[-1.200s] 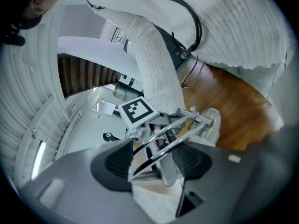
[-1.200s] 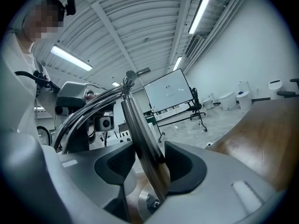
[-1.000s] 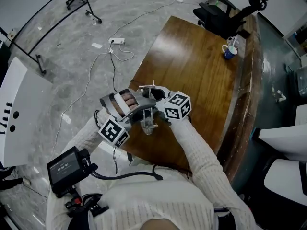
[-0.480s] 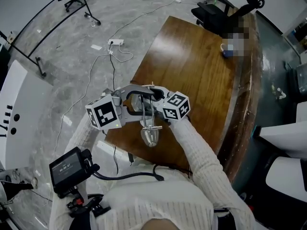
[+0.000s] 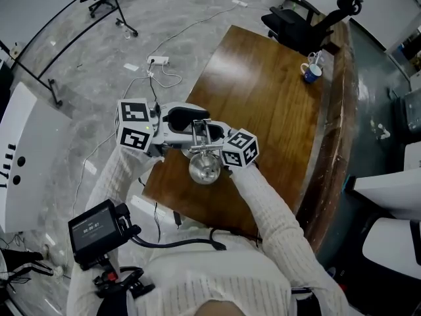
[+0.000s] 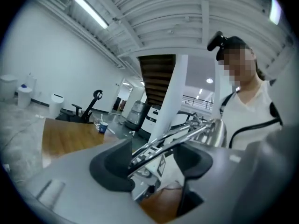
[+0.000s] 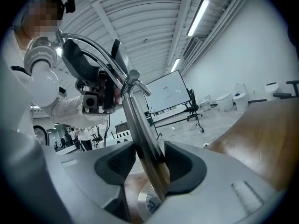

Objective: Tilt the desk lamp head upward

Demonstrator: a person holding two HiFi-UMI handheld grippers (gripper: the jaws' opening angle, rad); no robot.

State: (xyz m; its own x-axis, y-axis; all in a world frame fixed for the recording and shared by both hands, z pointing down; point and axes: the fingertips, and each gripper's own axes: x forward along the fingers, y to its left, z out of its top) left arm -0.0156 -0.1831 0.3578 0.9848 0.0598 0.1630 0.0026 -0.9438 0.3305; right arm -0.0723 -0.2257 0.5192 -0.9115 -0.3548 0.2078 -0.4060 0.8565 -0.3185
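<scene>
A chrome desk lamp stands near the front left edge of the wooden table (image 5: pixel 263 91). Its round head (image 5: pixel 202 168) faces up toward me, and in the right gripper view the head with its white bulb (image 7: pixel 43 80) sits at the upper left. My left gripper (image 5: pixel 197 125) (image 6: pixel 156 155) is shut on the lamp's thin upper arm rods (image 6: pixel 168 141), with the head (image 6: pixel 217 132) just beyond the jaws. My right gripper (image 5: pixel 217 147) (image 7: pixel 147 164) is shut on the upright chrome post (image 7: pixel 140 129), above the round base (image 7: pixel 148 200).
A blue mug (image 5: pixel 314 70) stands at the table's far right, and it also shows in the left gripper view as a small mug (image 6: pixel 102 126). A black office chair (image 5: pixel 302 18) stands beyond the table. A power strip (image 5: pixel 160 56) and cables lie on the floor at left.
My left gripper has swung up and to the left with the lamp arm in it. The lamp head has turned from pointing down to facing up. The right gripper has barely moved.
</scene>
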